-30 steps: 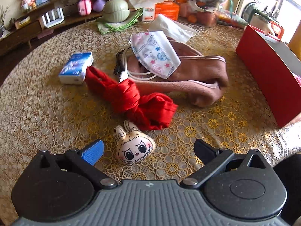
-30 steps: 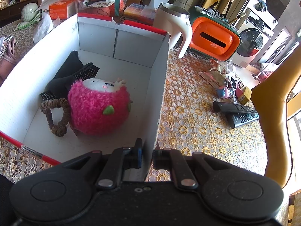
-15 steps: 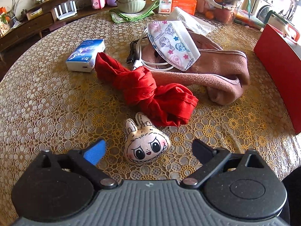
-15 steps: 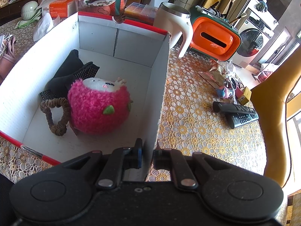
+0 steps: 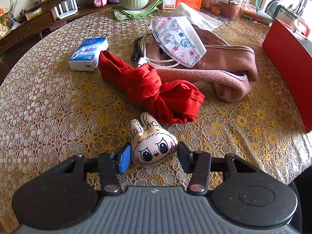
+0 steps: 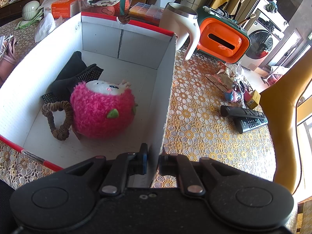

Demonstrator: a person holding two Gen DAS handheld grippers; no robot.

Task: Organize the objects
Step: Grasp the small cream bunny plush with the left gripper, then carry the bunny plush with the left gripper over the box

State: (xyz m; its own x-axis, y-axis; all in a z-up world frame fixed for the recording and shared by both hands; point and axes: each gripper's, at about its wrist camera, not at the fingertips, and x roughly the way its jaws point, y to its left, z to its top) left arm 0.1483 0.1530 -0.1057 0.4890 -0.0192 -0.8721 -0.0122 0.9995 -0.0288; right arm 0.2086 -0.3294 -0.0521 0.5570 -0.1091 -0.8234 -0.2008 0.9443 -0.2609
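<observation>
Here the left gripper [image 5: 153, 153], open around the bunny toy [image 5: 153, 146] at lower centre, may pinch only its edge, so it slips; the right gripper [image 6: 153, 159] clamps the box wall [image 6: 165, 97].

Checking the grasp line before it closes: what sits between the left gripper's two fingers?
In the left wrist view, only the bunny plush lies in the left gripper, on the lace tablecloth. The red cloth is farther out.

Red box [image 5: 288, 62] cut off at the frame's right edge; pink plush's [image 6: 101, 109] underside hidden.
</observation>
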